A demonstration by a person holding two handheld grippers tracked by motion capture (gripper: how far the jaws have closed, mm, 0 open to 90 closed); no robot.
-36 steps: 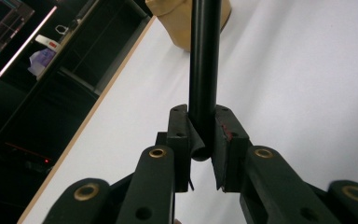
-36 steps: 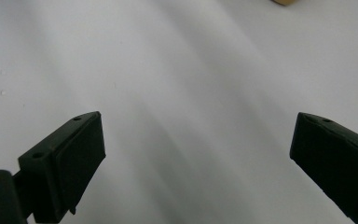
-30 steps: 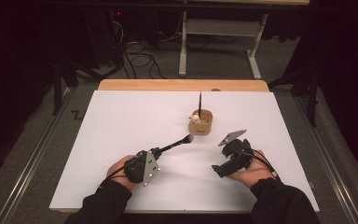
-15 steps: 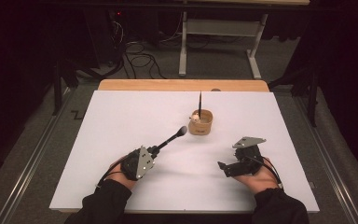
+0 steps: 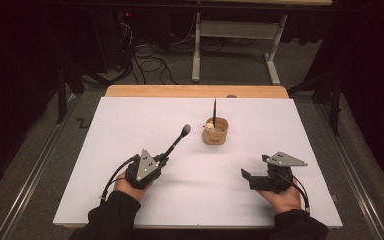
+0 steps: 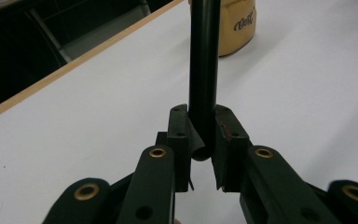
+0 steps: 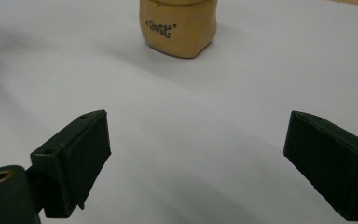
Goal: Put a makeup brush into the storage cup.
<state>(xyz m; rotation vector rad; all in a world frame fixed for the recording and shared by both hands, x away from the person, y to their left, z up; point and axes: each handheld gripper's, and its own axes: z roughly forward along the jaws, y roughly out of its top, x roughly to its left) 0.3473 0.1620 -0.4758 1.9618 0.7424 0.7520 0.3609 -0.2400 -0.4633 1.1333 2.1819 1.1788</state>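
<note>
Left tongs (image 6: 200, 154) clenched on long black round-tipped brush (image 5: 176, 142); right tongs (image 7: 196, 163) released, idle. Judged mid-carry; next: drop brush into tan cup (image 5: 215, 131).

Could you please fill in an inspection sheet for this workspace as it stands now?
Surface: white table top with a wooden far edge, flat and bare around the work.
Job's things: black brush clamped by its handle; tan cup upright near the middle, holding a dark stick.
Clutter: nothing seen.
Grippers: left gripper shut on the brush, its head pointing toward the cup; right gripper open, holding nothing, facing the cup.
Cables: one trails from each gripper along the person's wrist; loose floor cables beyond the table.
Surroundings: dark room, grey desk frame behind.
</note>
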